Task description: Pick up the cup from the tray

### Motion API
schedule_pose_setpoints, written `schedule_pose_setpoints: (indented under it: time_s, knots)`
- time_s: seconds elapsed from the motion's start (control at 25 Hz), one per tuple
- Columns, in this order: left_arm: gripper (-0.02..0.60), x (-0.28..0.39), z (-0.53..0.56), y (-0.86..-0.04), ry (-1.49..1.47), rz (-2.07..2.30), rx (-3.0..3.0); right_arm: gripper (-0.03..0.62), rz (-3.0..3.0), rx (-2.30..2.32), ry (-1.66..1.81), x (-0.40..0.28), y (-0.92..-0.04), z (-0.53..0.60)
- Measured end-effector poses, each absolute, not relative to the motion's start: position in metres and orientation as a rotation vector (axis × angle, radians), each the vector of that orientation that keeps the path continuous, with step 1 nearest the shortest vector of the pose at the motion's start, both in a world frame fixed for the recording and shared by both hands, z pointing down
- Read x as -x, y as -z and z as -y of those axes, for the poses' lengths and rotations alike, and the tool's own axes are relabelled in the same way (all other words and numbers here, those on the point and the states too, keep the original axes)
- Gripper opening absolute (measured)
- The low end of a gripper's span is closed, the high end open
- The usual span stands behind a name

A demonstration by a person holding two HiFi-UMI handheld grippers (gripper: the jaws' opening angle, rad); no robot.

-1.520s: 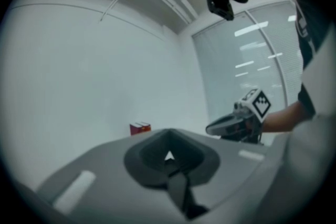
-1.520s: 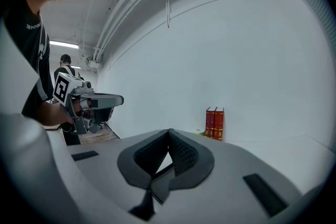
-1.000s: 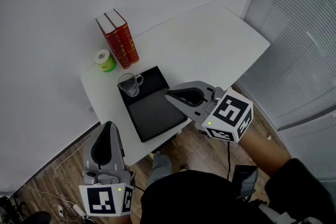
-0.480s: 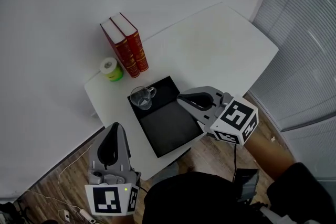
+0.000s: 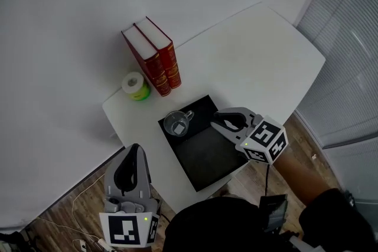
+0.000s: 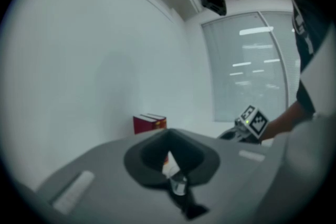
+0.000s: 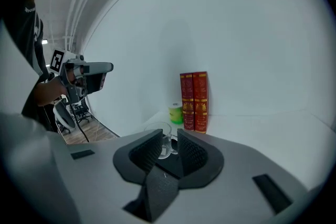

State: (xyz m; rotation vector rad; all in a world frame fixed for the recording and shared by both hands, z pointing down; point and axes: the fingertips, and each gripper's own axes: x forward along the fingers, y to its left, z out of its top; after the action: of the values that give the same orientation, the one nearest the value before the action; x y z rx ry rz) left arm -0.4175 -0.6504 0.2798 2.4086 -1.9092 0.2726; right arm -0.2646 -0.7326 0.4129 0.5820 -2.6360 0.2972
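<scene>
A clear glass cup with a handle stands upright in the far left corner of the black tray. My right gripper hovers over the tray's right side, a short way right of the cup and not touching it. Its jaws are opening, with nothing between them. In the right gripper view the cup shows beyond the gap of the right gripper. My left gripper hangs off the table's near edge, below and left of the tray, shut and empty.
Two red books stand upright at the table's back, with a green and white roll to their left. The white table stretches away to the right of the tray. A wall lies behind and window blinds to the right.
The table, the tray and the cup have drifted down and right in the head view. My right gripper has edged a little nearer the cup. The left gripper has kept its place off the table's edge.
</scene>
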Motion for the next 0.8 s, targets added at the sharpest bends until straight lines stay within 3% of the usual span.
schedule_pose_setpoints:
  time_s: [0.4, 0.8]
  knots:
    - [-0.003, 0.45, 0.663, -0.309, -0.338, 1.874, -2.36, 0.141, 2.52, -0.645, -0.381, 0.29, -0.494, 0.763]
    - [-0.003, 0.47, 0.674, -0.316, -0.343, 1.867, -2.343, 0.143, 2.437, -0.718, -0.35, 0.303, -0.524, 0.781]
